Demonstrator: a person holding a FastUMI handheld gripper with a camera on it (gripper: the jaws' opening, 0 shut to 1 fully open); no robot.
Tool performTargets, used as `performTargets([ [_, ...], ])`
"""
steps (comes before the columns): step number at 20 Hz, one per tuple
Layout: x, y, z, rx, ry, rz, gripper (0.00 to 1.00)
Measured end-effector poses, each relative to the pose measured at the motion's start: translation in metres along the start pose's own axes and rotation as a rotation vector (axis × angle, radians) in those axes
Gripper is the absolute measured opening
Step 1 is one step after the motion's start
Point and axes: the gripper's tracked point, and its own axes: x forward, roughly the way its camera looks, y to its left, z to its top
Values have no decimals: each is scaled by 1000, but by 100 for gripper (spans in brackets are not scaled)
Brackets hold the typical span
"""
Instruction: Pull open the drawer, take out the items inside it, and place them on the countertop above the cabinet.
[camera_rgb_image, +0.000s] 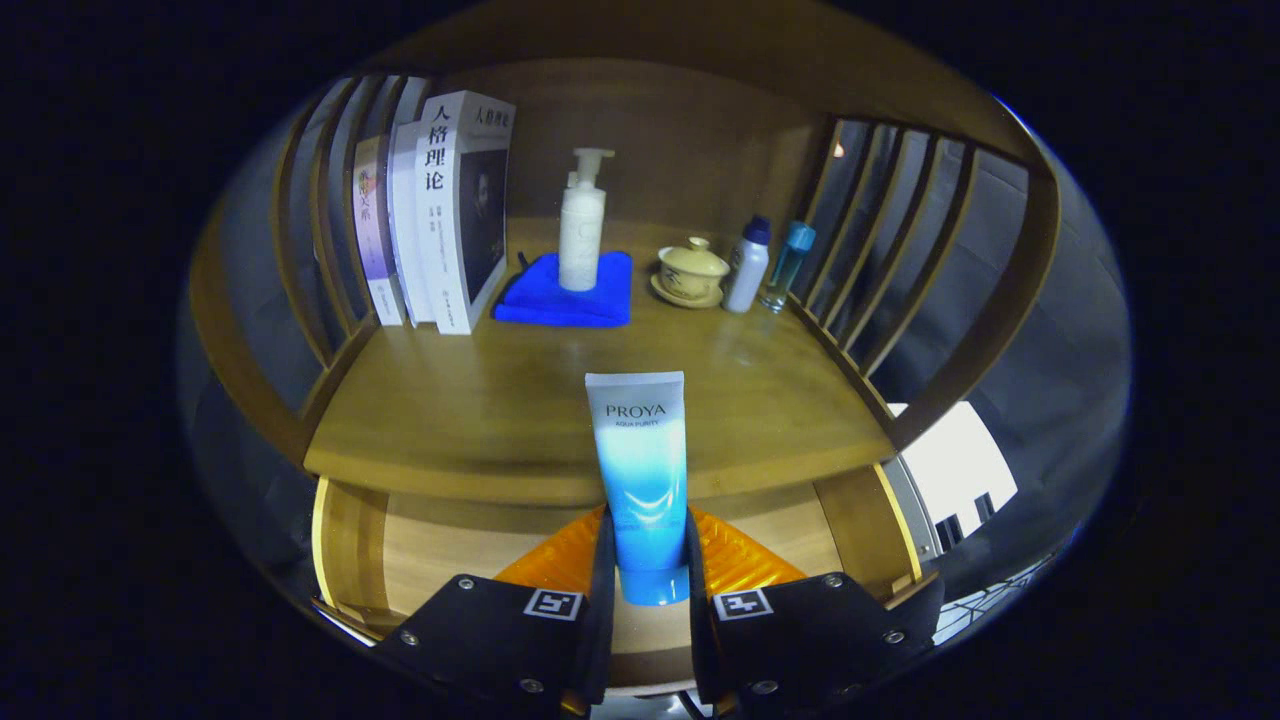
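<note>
Now carrying: gripper (645, 590) clamped on blue tube (641, 480), lifted cap-down above open drawer (440, 545), orange item (735, 560) left inside. Next, probably forward onto bare table (480, 400) and released upright or laid flat. Farther back, well clear: books (450, 210), pump bottle (582, 225) on blue cloth (570, 295), lidded cup (691, 270), two small bottles (765, 262).
</note>
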Motion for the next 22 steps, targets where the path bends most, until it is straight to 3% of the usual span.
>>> performTargets([
  [7,50,16,50,-7,-46,36,33],
  [15,101,16,47,-20,17,53,34],
  [22,114,17,48,31,34,100,42],
])
